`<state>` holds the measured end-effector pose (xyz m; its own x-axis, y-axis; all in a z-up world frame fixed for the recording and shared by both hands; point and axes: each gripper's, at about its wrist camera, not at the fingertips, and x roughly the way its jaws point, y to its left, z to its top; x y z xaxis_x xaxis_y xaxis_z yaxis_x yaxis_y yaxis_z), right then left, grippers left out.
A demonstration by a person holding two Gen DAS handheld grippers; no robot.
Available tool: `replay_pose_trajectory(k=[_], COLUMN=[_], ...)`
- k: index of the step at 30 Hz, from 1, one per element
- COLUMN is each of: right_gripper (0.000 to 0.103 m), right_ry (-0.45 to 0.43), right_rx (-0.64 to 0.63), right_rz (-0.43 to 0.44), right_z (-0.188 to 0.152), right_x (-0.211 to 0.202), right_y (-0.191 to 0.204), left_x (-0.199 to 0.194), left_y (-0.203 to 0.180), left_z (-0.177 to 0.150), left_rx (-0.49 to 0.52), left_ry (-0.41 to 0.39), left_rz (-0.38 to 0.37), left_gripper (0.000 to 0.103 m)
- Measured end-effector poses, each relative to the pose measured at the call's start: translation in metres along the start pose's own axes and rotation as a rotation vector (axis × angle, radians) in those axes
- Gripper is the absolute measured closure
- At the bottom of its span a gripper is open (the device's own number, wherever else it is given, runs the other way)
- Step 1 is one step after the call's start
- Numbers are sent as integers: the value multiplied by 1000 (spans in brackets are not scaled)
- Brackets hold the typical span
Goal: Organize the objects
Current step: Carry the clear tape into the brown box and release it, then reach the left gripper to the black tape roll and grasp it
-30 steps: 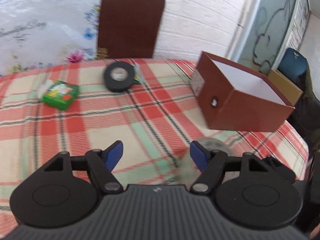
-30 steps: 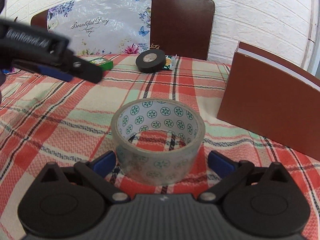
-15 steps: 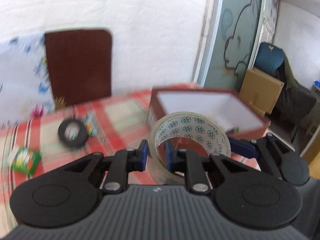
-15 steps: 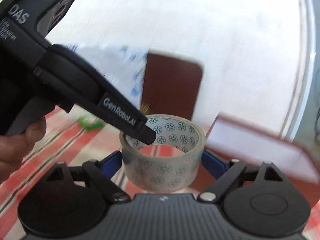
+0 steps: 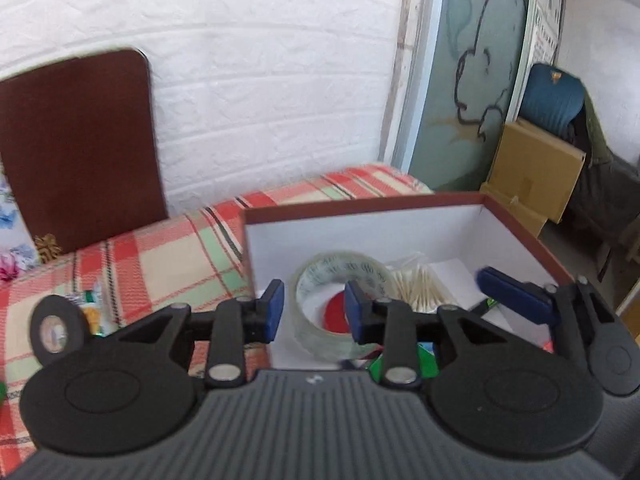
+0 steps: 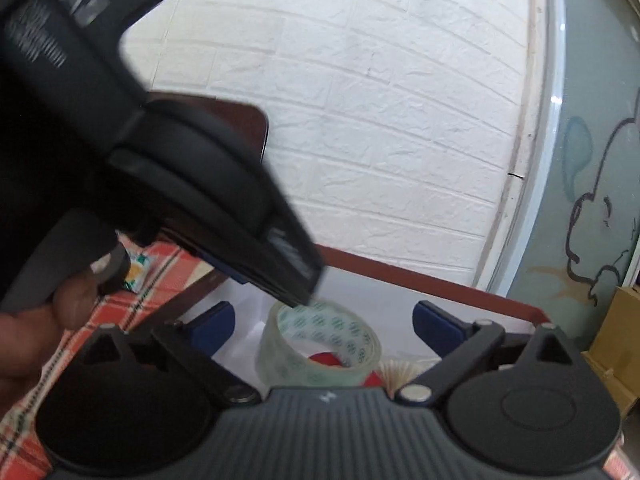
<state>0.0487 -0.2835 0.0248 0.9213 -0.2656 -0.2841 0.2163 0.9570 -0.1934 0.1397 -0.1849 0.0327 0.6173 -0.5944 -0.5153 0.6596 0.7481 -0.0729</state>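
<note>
A clear tape roll (image 5: pixel 320 316) with green dots is inside the brown box (image 5: pixel 360 204), over a red item (image 5: pixel 336 314). It also shows in the right wrist view (image 6: pixel 320 344). My left gripper (image 5: pixel 314 312) has opened; one pad is inside the roll, one outside, with a gap to the wall. My right gripper (image 6: pixel 322 328) is open wide above the box (image 6: pixel 424 280), its fingers either side of the roll without touching it. A black tape roll (image 5: pixel 58 330) lies on the checked cloth at left.
The box holds cotton swabs (image 5: pixel 420 288) and green packets (image 5: pixel 400 364). A brown chair back (image 5: pixel 76 148) stands behind the table. A cardboard box (image 5: pixel 532 172) and a dark chair (image 5: pixel 556 100) are on the right. The white brick wall is behind.
The clear roll went from the table up and into the brown box. My left gripper, shut on its wall half a second ago, has opened. My right gripper has opened wider.
</note>
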Motion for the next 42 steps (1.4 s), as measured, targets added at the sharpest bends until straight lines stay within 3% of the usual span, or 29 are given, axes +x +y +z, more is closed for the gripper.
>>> replay_pose_trajectory(k=[4, 8, 13, 17, 20, 23, 25, 28, 29, 30, 34, 40, 42], right_gripper=[6, 15, 21, 21, 19, 11, 5, 10, 19, 22, 22, 22, 22], right_ry=[-117, -152, -50, 43, 116, 129, 149, 127, 134, 123, 177, 337, 340], right_rx=[99, 99, 45, -23, -23, -85, -171, -344, -397, -419, -305, -148, -126], right_rz=[-4, 128, 367, 442, 414, 328, 312, 272, 250, 229, 283, 435, 425], right_z=[-11, -13, -1, 2, 10, 14, 19, 14, 10, 8, 9, -29, -44], right_x=[-47, -74, -56, -15, 31, 73, 103, 135, 142, 144, 119, 18, -19], right_y=[0, 23, 88, 142, 164, 183, 201, 238, 247, 250, 229, 166, 145], left_x=[-52, -74, -81, -77, -82, -74, -78, -82, -82, -81, -80, -78, -78], left_y=[30, 85, 162, 205, 203, 187, 192, 203, 203, 203, 203, 197, 191], left_z=[-17, -48, -102, -140, -159, -161, -163, -164, -164, -163, -164, -162, -158], left_rx=[-48, -124, -253, -297, -250, -145, -167, -230, -230, -227, -229, -198, -178], left_ry=[-83, -34, 91, 139, 31, 8, -3, -20, -21, -21, -21, 4, 36], left_rz=[11, 161, 366, 498, 498, 533, 514, 476, 475, 477, 474, 487, 503], left_gripper=[66, 62, 62, 62, 57, 50, 50, 48, 48, 48, 47, 45, 45])
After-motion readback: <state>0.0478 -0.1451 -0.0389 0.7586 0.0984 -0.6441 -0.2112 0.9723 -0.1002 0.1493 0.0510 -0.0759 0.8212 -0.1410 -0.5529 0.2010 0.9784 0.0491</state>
